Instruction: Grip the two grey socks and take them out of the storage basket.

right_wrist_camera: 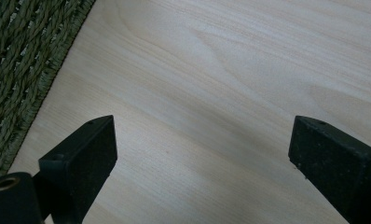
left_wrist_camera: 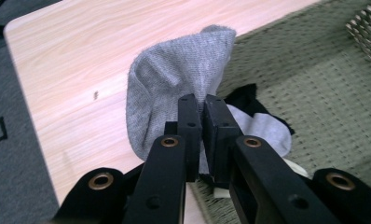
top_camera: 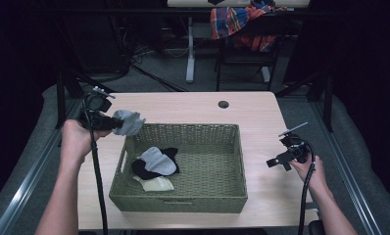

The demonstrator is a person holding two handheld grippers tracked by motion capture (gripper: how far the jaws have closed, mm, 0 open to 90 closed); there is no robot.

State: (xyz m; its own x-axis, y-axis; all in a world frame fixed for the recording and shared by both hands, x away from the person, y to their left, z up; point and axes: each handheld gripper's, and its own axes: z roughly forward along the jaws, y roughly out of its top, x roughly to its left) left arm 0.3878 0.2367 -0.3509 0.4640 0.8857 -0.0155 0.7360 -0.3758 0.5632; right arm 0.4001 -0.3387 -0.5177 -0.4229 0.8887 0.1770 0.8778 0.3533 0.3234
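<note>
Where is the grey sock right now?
In the high view the grey sock hangs pinched in the left gripper, above the basket's far-left corner. More socks lie inside the basket.

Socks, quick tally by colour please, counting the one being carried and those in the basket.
Grey: 2, one held by the left gripper as grey sock, one grey sock in basket
Black: 1, black sock
Cream: 1, cream sock
Total: 4

Dim overall, the room black around the pale wooden bench (top_camera: 261, 112); soft light from above, faint shadows beside the olive woven basket (top_camera: 232, 196); slightly grainy, soft edges.
</note>
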